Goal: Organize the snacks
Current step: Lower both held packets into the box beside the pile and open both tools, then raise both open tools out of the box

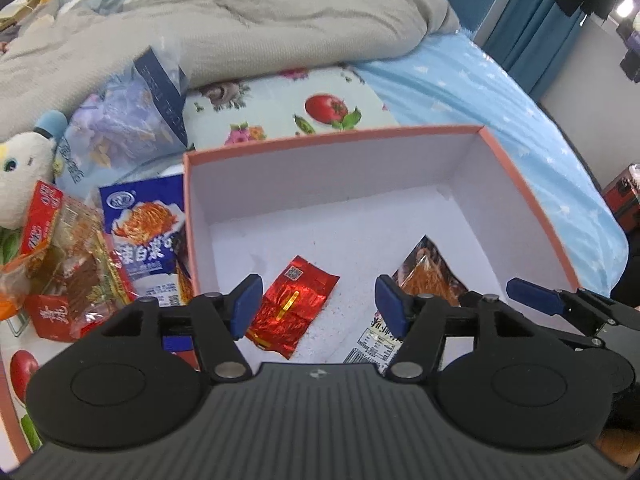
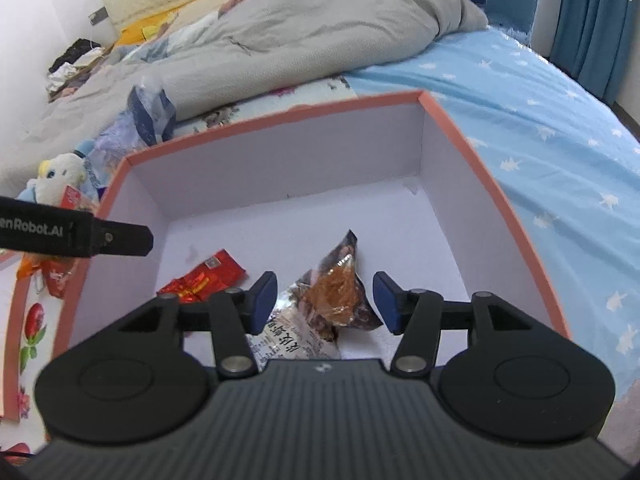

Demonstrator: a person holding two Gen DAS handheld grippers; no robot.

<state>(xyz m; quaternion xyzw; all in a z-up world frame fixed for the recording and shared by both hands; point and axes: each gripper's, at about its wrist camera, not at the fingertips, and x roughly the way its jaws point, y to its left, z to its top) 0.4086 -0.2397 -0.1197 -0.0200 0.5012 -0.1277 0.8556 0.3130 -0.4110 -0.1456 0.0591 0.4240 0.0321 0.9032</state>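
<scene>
Both grippers over the box, jaws apart, nothing held.

Left gripper (image 1: 316, 304) stands spread above the red foil packet (image 1: 294, 306); right gripper (image 2: 325, 300) straddles the clear-and-brown snack bag (image 2: 332, 300), pads not pressing it. Both snacks lie on the floor of the pink-rimmed box (image 1: 332, 136). Looks like a drop-off step. More packets (image 1: 140, 236) wait in a pile just left of the box, so next move probably calls for lifting clear of the wall and reaching there. Box sits on a bed: floral sheet (image 1: 288, 104), blue star sheet (image 2: 560, 120), grey duvet (image 1: 240, 20), plush toy (image 1: 20, 176) near the pile.
</scene>
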